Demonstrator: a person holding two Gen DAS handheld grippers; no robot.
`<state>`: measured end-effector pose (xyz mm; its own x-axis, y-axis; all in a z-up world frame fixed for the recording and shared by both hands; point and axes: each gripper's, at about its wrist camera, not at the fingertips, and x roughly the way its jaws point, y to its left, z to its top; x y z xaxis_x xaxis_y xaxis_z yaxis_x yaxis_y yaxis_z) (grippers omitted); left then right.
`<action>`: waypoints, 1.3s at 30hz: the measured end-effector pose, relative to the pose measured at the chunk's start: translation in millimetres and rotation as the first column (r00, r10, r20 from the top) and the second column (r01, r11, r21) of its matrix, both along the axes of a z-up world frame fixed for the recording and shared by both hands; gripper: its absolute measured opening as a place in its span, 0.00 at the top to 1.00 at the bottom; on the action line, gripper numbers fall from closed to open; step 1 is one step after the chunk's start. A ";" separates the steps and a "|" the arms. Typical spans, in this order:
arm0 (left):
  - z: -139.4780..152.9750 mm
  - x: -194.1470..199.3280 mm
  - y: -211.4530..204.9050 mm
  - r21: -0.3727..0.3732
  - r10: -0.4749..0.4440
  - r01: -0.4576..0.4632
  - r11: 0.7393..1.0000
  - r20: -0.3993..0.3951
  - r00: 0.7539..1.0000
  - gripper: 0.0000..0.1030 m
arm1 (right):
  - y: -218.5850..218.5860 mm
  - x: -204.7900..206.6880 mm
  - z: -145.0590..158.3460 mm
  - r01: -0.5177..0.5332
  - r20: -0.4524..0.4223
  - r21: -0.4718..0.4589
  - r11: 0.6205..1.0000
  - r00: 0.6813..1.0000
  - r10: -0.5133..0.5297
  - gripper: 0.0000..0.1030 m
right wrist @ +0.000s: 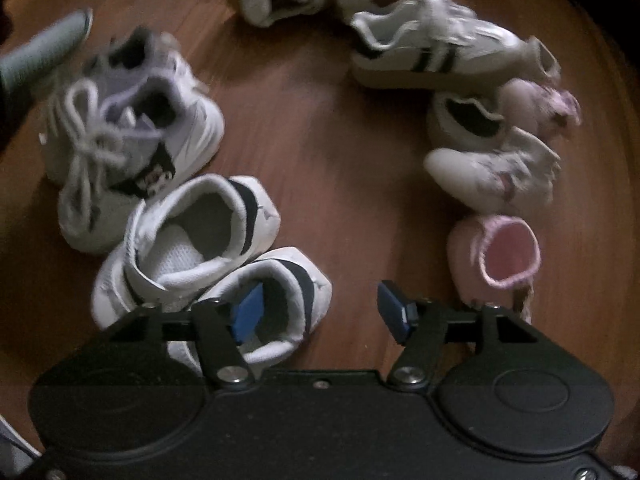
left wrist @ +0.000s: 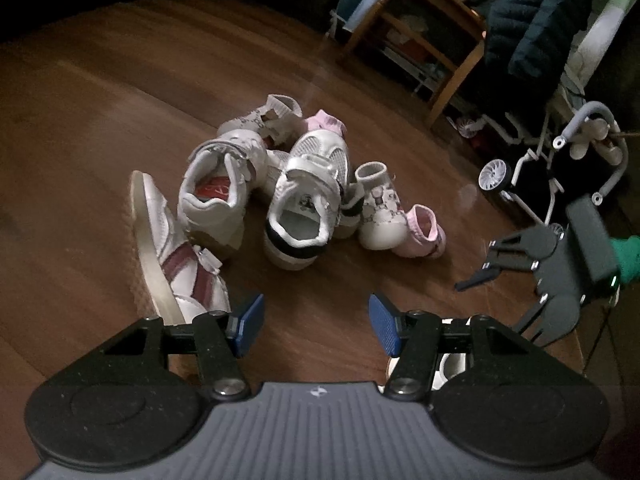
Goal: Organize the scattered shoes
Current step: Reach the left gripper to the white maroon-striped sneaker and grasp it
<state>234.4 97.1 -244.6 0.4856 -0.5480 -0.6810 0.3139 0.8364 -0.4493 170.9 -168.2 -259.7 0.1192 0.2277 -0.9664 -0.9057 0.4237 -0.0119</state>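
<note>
Both sets of jaws apart, holding nothing. Our right gripper [right wrist: 320, 308] hangs over the floor [right wrist: 320, 168], one pad dipping into the collar of a white navy-striped shoe [right wrist: 280, 300] beside its twin [right wrist: 192, 232]. Left gripper [left wrist: 316, 320] faces the jumbled pile [left wrist: 288, 184] further out. Sorting looks midway: pile needs pairing. No readable branding, only a cartoon patch on the laced sneaker [right wrist: 132, 140].

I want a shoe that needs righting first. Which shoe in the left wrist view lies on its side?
The white shoe with maroon stripes, nearest the left gripper: its sole edge faces up, while the others in the pile sit upright, openings upward.
</note>
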 end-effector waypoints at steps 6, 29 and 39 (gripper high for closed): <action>2.0 2.1 4.3 0.013 0.038 -0.039 0.999 0.008 0.999 0.39 | -15.1 35.6 24.7 0.228 -0.051 0.160 0.960 0.974 -0.223 0.31; -3.4 3.9 35.1 0.234 0.164 -0.181 0.955 0.088 0.982 0.40 | -17.6 73.4 13.9 0.405 -0.063 0.254 0.878 0.913 -0.402 0.26; -15.7 9.7 35.3 0.319 0.125 -0.144 0.937 0.080 0.989 0.38 | -17.8 69.6 12.2 0.398 -0.075 0.249 0.883 0.917 -0.392 0.26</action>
<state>244.1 132.4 -260.3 0.5833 -0.2304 -0.7789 0.2057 0.9696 -0.1327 240.5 -186.0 -247.5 0.2306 0.4041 -0.8852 -0.6618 0.7321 0.1617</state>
